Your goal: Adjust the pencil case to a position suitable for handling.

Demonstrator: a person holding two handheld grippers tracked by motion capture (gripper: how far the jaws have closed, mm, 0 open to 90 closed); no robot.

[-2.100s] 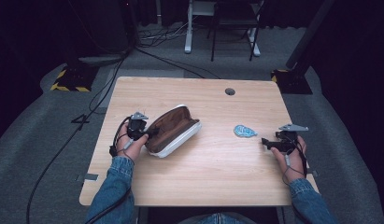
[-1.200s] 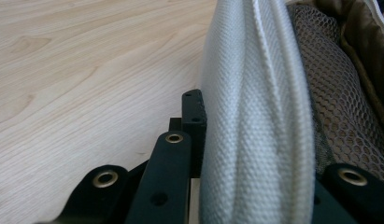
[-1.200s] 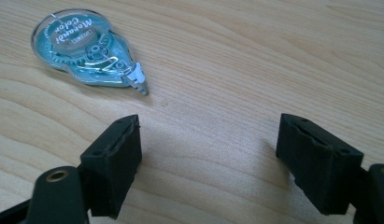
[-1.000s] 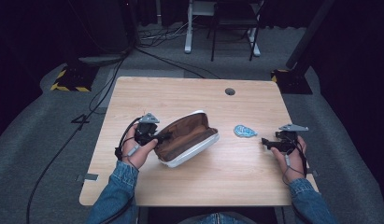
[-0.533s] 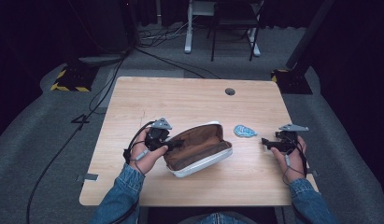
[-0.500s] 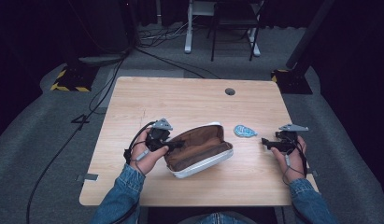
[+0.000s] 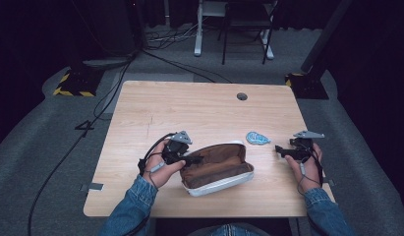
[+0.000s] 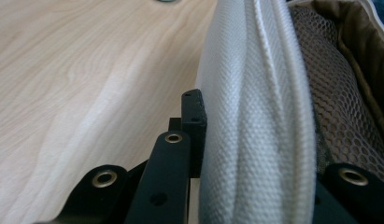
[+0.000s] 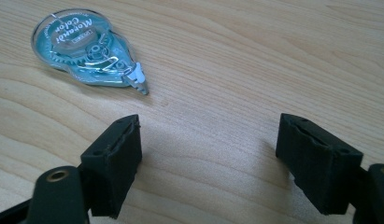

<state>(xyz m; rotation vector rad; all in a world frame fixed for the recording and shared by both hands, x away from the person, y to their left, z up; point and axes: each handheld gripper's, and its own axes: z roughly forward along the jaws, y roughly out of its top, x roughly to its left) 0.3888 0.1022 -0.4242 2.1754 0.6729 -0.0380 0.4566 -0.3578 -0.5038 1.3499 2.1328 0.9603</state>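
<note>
I hold the left tool [image 7: 189, 160] clamped on the white fabric wall of an open pouch [image 7: 216, 168], which lies near the front middle of the bench [image 7: 189, 105] with its brown lining facing up. In the left gripper view, the white wall [image 8: 255, 116] stands pinched between the two black jaws, with brown mesh lining [image 8: 334, 121] just beyond it.

The right tool [image 7: 284, 152] rests at the bench's right side, jaws wide apart and holding nothing. A teal correction-tape dispenser [image 7: 258, 137] lies flat on the wood between the pouch and that tool, apart from both. In the right gripper view the dispenser [image 9: 89, 49] sits ahead and to the left of the open jaws, its white tip pointing toward them.

As I judge it, the step in hand is placing the pouch so the dispenser can go in. To do it well, I keep the left grip firm on the wall so the mouth stays open and facing up. I bring the right tool squarely over the dispenser, lower until the jaws straddle its flat body across the narrow width, then close gently. The smooth plastic could slip if I pinch only an edge.
</note>
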